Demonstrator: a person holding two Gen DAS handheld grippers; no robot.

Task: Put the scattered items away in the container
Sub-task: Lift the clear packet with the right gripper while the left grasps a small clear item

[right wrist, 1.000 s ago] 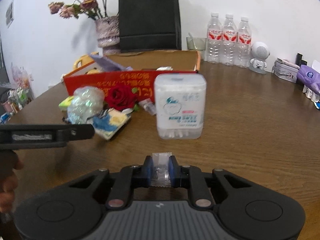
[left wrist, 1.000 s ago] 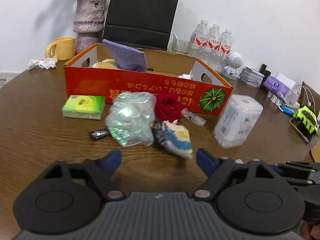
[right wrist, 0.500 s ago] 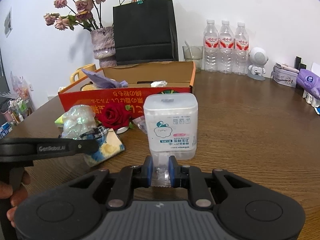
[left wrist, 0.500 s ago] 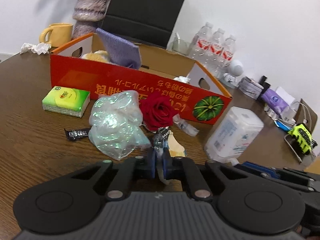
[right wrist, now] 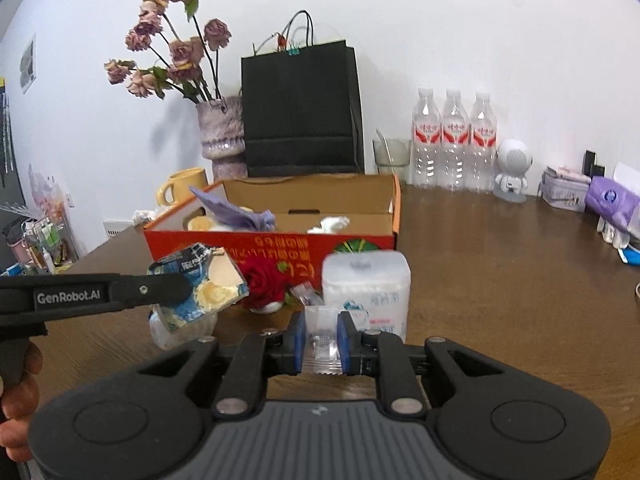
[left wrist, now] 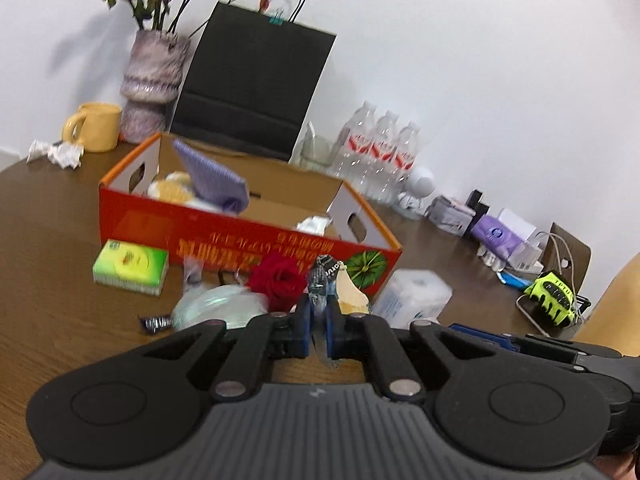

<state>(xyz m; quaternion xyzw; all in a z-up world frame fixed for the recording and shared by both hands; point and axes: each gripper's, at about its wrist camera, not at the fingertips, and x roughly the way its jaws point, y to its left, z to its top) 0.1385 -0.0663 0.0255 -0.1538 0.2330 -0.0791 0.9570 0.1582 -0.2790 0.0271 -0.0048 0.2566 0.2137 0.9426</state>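
Blue-and-yellow snack packet (right wrist: 200,292) is pinched in the left gripper (left wrist: 318,320), off the table, at seven o'clock from the red cardboard box (right wrist: 280,246). The right gripper (right wrist: 322,338) pinches a clear sachet (right wrist: 320,336).

A plain white wall (right wrist: 480,20) rises behind the brown wooden table (right wrist: 500,260).

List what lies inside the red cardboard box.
Inside the red cardboard box lie a crumpled purple cloth, a pale yellow round item beside it and a white crumpled wad towards the other end. The front wall hides the box floor and anything lower.
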